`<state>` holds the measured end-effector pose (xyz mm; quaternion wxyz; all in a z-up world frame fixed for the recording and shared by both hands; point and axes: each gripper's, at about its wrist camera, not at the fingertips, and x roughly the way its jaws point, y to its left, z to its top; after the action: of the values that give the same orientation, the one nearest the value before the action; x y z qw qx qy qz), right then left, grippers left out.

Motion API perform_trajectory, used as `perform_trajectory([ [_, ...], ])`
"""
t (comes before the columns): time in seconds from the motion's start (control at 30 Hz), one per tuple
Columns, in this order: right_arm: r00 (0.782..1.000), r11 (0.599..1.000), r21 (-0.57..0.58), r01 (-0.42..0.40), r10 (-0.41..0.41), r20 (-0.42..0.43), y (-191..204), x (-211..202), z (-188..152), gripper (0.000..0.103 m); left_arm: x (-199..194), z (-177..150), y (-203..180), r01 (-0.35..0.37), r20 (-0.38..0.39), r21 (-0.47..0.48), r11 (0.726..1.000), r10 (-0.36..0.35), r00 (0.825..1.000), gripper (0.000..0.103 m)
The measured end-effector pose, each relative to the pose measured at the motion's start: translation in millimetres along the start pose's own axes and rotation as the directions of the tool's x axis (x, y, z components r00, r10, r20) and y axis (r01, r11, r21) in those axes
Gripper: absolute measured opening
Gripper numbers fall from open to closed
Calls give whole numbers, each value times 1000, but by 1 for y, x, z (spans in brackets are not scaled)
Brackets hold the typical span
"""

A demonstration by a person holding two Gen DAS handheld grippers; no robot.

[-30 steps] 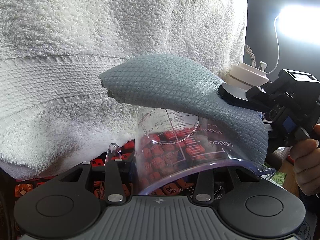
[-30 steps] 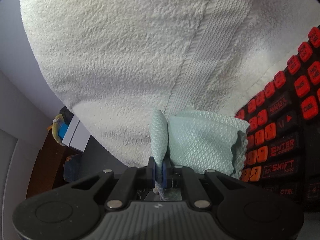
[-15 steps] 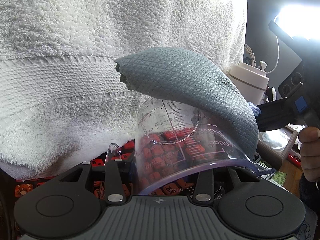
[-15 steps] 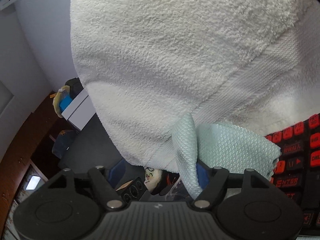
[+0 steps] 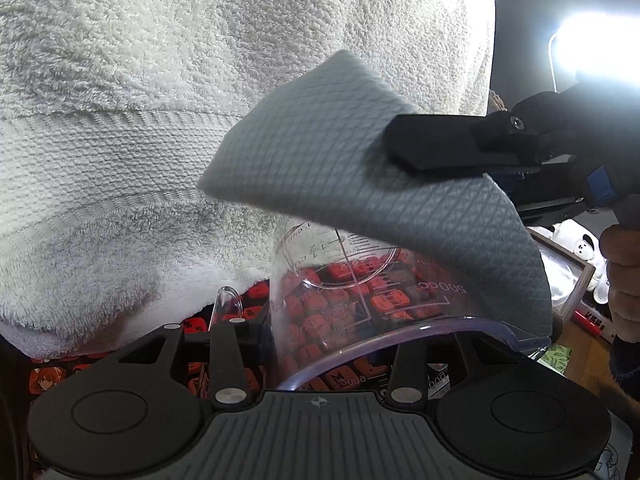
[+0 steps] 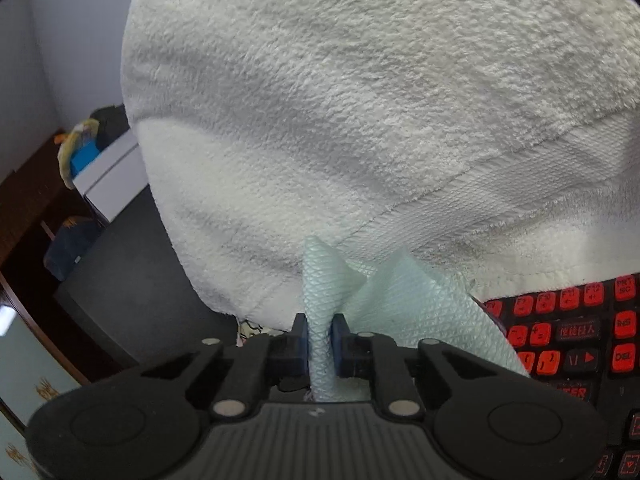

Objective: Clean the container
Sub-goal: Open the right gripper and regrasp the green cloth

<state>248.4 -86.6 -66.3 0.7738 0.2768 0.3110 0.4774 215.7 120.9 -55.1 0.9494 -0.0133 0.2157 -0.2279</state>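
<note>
The right gripper has its fingers clenched on a pale green cleaning cloth, with a narrow fold of the fabric pinched between them and the rest fanning out to the right. In the left wrist view the same right gripper enters from the right, one black finger lying on top of the cloth, which drapes over the upper wall of the container. A hand holds the gripper handle at the right edge.

The left gripper grips a clear measuring cup, the task's container, lying on its side with the mouth toward the camera. One finger stands outside the cup wall beside its clear handle; the other finger is partly hidden behind the rim, so the exact contact points cannot be told. Printed graduations, including a 500cc mark, show on the wall.

Behind both grippers a white terry towel fills most of each view. A keyboard with red keys lies below the towel's edge, also visible through the cup. A bright lamp shines at upper right
</note>
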Motion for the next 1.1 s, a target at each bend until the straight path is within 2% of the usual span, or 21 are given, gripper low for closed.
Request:
perform_trajectory([
  [0.07,998,997,-63,43,-46,-31,13,8,1,15,1,0,-1,-1,0,1,1000,1,1000,40],
  [0.13,996,991,-113,74,-79,-44,26,11,5,25,3,1,-2,-1,0,2,1000,1,1000,40],
  [0.2,993,980,-167,106,-114,-41,41,11,9,56,3,1,-3,-1,0,2,1000,1,1000,40],
  [0.23,991,972,-198,125,-134,-29,49,9,11,60,3,1,-4,0,1,2,1000,0,1000,40],
  [0.37,975,943,-251,218,-219,26,69,-4,19,63,5,1,-5,0,1,2,1000,0,1000,40],
  [0.43,964,925,-273,265,-260,55,79,-11,22,71,5,1,-6,0,1,3,1000,0,1000,40],
  [0.47,956,910,-291,294,-287,66,84,-14,22,83,6,1,-6,0,1,3,1000,0,1000,40],
  [0.5,943,888,-321,330,-323,75,89,-16,21,88,6,1,-6,0,1,3,1000,0,1000,40],
  [0.6,897,791,-425,440,-409,166,102,-20,13,89,6,1,-7,0,1,3,1000,0,1000,40],
  [0.63,888,775,-435,458,-419,188,105,-22,11,91,7,1,-7,0,1,3,1000,0,1000,40],
  [0.7,877,759,-439,481,-426,224,110,-28,10,102,7,0,-6,0,1,3,1000,0,1000,40],
  [0.93,827,699,-445,560,-442,347,127,-50,3,103,9,1,-12,0,1,5,1000,0,1000,40],
  [1.1,879,808,-350,474,-411,242,110,-45,7,103,12,2,-17,0,1,5,1000,0,1000,40],
])
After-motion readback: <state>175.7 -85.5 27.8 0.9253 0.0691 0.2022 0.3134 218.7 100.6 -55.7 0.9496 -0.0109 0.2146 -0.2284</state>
